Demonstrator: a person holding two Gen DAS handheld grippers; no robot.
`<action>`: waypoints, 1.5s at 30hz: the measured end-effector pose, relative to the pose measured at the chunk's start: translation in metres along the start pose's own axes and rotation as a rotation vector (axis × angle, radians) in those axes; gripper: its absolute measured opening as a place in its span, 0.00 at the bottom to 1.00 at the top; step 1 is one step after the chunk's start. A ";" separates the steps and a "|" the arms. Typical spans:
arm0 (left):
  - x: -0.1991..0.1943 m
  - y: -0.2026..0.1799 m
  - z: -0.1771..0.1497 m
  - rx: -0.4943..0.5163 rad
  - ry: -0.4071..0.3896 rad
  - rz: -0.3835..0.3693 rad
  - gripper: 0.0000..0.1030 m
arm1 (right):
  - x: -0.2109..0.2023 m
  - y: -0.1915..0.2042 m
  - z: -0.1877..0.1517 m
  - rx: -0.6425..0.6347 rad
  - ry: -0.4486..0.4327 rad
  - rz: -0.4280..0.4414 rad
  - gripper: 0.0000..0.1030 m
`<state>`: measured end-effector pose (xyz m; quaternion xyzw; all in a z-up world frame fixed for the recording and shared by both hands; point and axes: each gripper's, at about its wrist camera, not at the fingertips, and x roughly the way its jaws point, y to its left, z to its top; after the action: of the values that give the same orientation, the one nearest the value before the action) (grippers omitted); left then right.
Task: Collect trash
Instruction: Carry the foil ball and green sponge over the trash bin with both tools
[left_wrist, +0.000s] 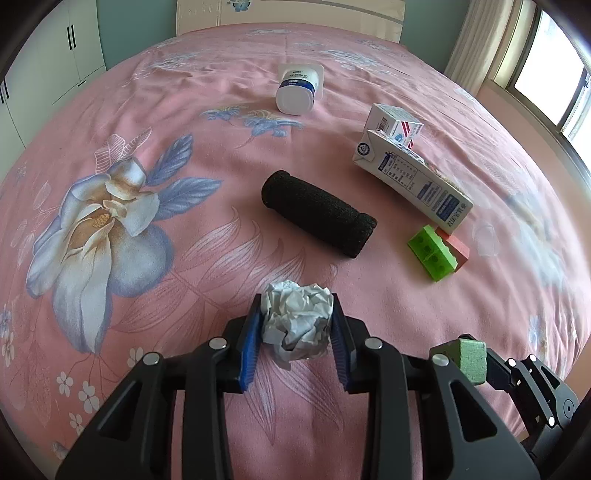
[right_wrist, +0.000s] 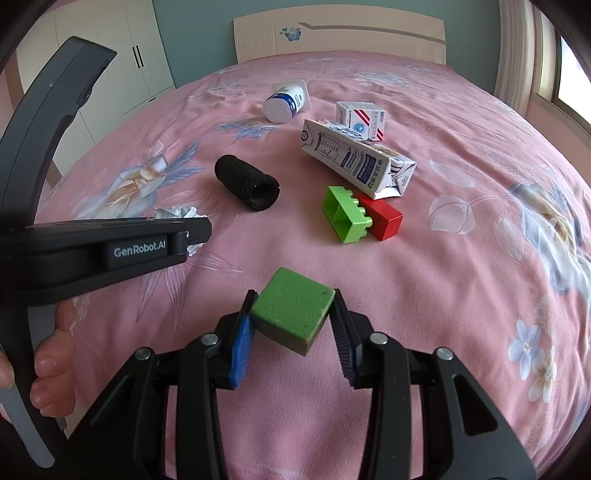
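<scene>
Crumpled white paper (left_wrist: 295, 319) sits nearest the left wrist camera, clenched between the two blue-padded fingers (left_wrist: 248, 352) of the left tool (left_wrist: 295, 325), just above the pink floral bed (left_wrist: 184, 122). In the right wrist view the right tool (right_wrist: 293, 317) grasps a green foam cube (right_wrist: 291, 308), tilted so one corner points down toward the camera; the same cube (left_wrist: 471, 356) shows at the lower right edge of the left wrist view. The left tool (right_wrist: 110, 243) crosses the left side of the right wrist view, with the paper ball (right_wrist: 177, 214) peeking out past its tip.

Farther out on the bed, near the middle, lies a black foam cylinder (left_wrist: 317, 212), hollow at its nearer end in the right wrist view (right_wrist: 247, 184). To its right a green toy brick (right_wrist: 341, 212) lies touching a red brick (right_wrist: 382, 216). Just beyond them a flattened milk carton (right_wrist: 354, 158) lies on its side, with a small white medicine box (right_wrist: 360, 118) just behind it; whether they touch I cannot tell. At the far side a white bottle with a blue label (right_wrist: 284, 101) lies tipped over, its base toward the camera. A pale headboard (right_wrist: 340, 38) stands at the far end of the bed.
</scene>
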<state>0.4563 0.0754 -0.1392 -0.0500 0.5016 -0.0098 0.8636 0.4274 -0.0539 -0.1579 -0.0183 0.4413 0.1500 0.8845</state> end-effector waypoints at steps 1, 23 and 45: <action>-0.005 -0.001 0.000 0.003 -0.006 0.001 0.35 | -0.005 0.000 0.002 -0.003 -0.007 -0.004 0.39; -0.199 -0.052 -0.027 0.130 -0.264 0.067 0.35 | -0.198 0.004 0.023 -0.132 -0.192 -0.104 0.39; -0.329 -0.090 -0.144 0.276 -0.427 0.091 0.35 | -0.350 0.021 -0.063 -0.243 -0.268 -0.184 0.39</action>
<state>0.1709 -0.0028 0.0837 0.0902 0.3034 -0.0283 0.9482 0.1751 -0.1317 0.0810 -0.1452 0.2947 0.1219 0.9366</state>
